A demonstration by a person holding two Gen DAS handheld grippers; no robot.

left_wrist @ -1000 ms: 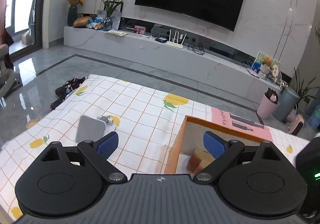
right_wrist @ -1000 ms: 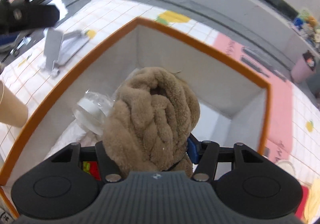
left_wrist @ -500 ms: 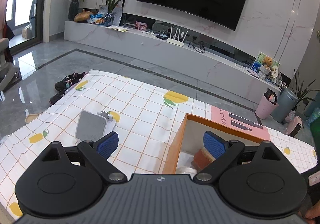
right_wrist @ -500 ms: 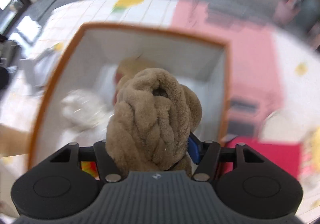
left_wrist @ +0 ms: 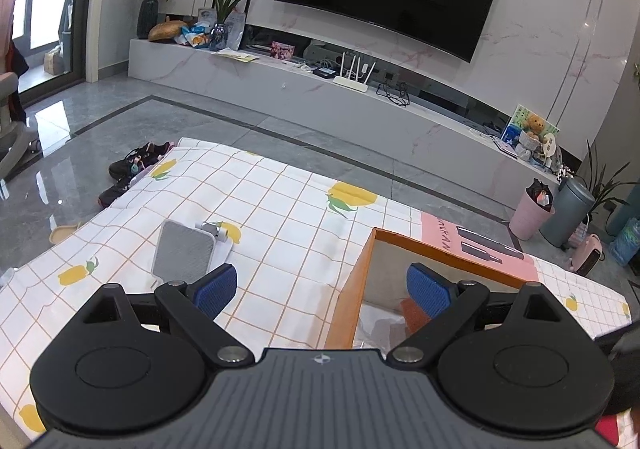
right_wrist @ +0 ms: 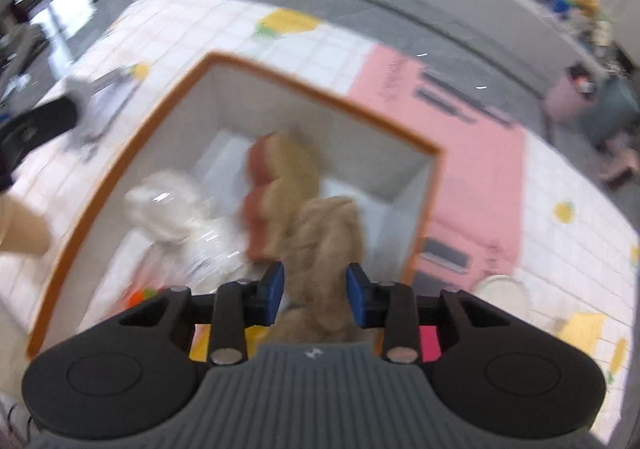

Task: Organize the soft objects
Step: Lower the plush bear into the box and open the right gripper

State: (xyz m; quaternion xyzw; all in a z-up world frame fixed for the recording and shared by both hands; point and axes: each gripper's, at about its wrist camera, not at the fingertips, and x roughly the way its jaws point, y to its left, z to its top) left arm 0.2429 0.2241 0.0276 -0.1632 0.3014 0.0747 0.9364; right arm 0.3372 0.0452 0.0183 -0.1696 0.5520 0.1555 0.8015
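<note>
The right gripper is pointed down over the orange-rimmed box; its jaws are closing, with the brown plush seen between the pads, though contact cannot be told through the blur. The left gripper is held wide open and empty above the table.

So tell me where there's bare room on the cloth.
Free: the checked cloth between the grey pad and the orange box, and beyond both to its far edge. Crowded: inside the box, with bread-shaped toy, plastic bag, brown plush.
</note>
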